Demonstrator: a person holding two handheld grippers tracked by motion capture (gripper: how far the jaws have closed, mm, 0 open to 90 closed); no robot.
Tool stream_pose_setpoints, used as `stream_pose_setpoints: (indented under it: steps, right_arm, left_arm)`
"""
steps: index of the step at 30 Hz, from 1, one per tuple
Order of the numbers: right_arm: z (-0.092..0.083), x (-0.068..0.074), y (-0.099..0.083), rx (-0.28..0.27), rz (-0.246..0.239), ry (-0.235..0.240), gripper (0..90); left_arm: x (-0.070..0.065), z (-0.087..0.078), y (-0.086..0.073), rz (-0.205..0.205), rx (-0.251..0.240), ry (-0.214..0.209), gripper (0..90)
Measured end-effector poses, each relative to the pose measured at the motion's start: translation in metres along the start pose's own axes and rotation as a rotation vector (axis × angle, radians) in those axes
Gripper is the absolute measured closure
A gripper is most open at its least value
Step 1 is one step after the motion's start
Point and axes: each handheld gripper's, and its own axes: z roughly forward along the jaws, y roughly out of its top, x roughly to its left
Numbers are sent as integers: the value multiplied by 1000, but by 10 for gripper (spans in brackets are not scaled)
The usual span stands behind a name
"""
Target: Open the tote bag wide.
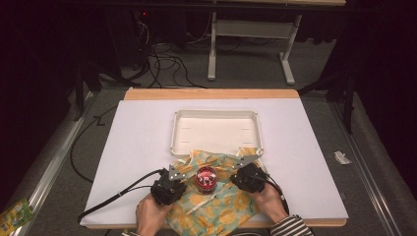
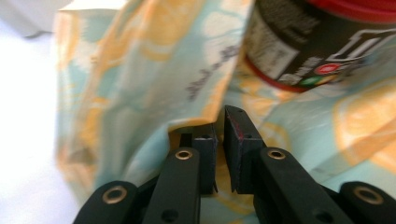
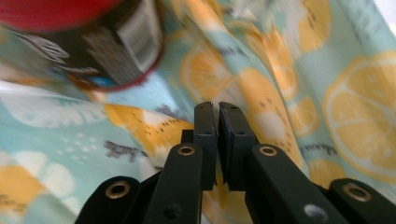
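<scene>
Your left gripper [image 2: 219, 149] pinches a fold of the lemon-print cloth [image 1: 221, 206], jaws nearly together. The red-lidded jar [image 1: 206, 178] stands upright on the cloth between your hands, just right of it. Your right gripper [image 3: 218, 140], jaws pressed narrow, seems to clamp cloth on the jar's right.

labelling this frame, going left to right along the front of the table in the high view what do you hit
left claw → red-lidded jar standing on the lemon-print cloth → right claw
</scene>
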Motion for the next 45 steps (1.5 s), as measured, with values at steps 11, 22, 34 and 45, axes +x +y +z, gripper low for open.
stream_pose_setpoints:
  steps: [11, 22, 34, 45]
  right_arm:
    - [-19, -32, -37, -2, 133, -112, 892]
    - [-38, -49, -72, -57, 240, -115, 900]
    - [-39, -49, -80, -85, 261, -109, 900]
    - [-39, -47, -81, -95, 259, -136, 900]
  left_arm:
    - [15, -6, -8, -20, 10, 77, 862]
    - [21, -7, -13, -26, -13, 96, 900]
    - [33, -3, -16, -73, -86, 62, 900]
    - [42, 4, -17, -63, -163, 41, 897]
